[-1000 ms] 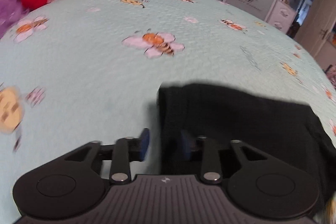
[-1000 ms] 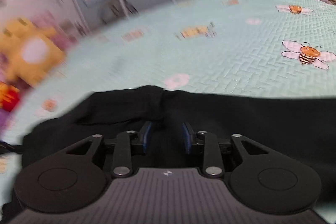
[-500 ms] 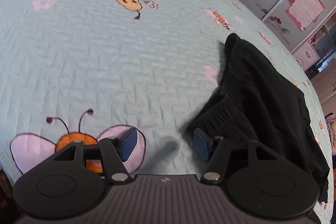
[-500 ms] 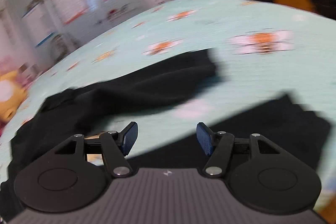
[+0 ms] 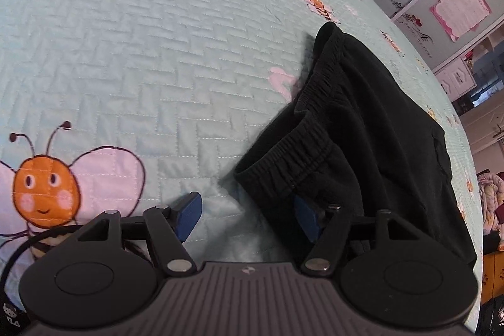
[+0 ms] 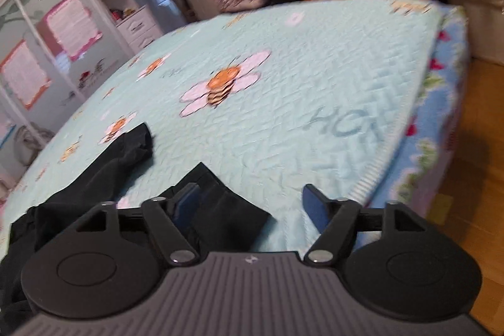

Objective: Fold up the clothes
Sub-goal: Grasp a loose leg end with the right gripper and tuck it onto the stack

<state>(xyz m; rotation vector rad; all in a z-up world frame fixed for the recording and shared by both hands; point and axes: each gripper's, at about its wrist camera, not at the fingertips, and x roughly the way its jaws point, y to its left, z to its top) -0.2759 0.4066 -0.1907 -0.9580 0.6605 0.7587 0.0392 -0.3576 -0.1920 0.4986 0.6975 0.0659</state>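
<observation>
We see even, soft daylight across the bed, sharp in the left wrist view. Motion blur smears the right wrist view; fisheye distortion bends both frames' edges.

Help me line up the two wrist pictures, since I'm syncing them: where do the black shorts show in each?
Left wrist: the black shorts fill the right half, elastic waistband facing the open left gripper.
Right wrist: the black shorts lie lower left, one leg end between the fingers of the open right gripper.
Shared landmark: the mint quilt with bee prints.
</observation>
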